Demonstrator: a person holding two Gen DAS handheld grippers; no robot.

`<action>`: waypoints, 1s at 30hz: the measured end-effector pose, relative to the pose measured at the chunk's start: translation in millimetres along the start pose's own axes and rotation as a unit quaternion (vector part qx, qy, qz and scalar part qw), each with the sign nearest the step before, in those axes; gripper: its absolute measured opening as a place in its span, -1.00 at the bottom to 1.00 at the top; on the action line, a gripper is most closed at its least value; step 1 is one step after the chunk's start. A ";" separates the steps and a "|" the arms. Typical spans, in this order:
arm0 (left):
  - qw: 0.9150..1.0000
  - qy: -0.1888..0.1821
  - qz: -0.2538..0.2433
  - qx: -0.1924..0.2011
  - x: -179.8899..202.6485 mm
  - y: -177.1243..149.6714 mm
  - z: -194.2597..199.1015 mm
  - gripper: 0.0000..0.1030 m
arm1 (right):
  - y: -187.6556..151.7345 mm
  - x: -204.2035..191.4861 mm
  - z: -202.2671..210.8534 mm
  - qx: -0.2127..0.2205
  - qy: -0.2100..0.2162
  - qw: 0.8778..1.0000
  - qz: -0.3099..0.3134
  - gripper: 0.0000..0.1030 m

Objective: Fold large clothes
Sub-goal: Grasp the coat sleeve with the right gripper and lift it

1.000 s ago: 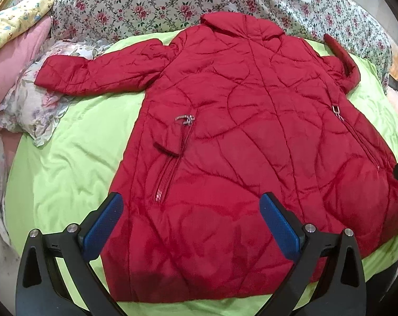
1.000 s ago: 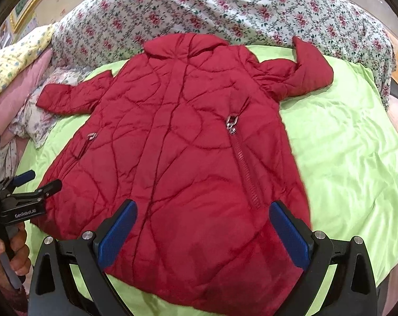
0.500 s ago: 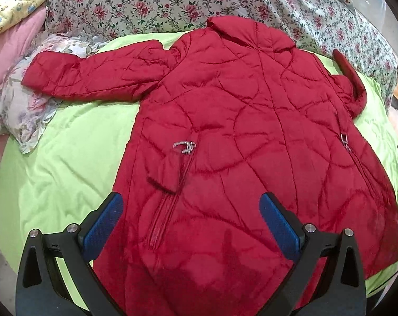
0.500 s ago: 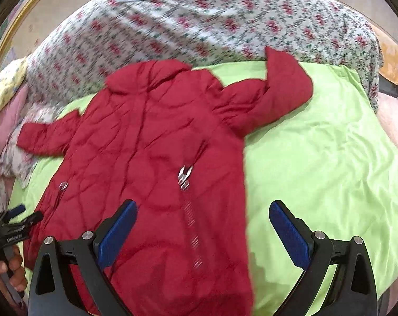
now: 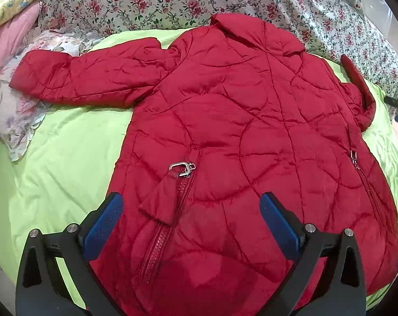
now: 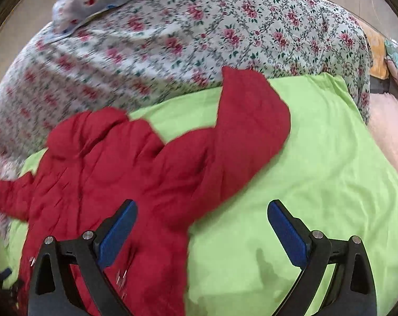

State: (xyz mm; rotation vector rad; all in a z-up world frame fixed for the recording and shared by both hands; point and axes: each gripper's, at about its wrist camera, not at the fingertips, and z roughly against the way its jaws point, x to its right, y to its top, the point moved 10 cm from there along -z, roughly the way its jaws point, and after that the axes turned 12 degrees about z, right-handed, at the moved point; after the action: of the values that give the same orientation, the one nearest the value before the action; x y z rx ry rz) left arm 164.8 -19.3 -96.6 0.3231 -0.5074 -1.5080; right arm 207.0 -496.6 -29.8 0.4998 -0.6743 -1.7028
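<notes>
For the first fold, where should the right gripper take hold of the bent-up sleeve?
Probably at the cuff end of the sleeve: it lies bent over the green sheet, free of the red coat body. Come in from the open sheet side with the right gripper, its fingers wide open.

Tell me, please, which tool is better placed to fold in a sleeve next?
Probably the right tool: open, it faces the bent sleeve of the red coat. The open left tool hovers over the coat's body.
</notes>
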 end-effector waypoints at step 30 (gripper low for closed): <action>1.000 -0.004 -0.002 -0.014 0.1 -3.8 -16.1 1.00 | 63.5 -23.2 -51.6 0.052 0.060 0.997 0.008 -0.83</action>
State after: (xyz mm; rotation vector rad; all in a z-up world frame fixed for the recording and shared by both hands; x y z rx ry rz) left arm 169.7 -21.2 -112.3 0.2957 -0.4922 -1.5202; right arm 291.9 -492.8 -26.1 0.6631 -0.6794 -1.6143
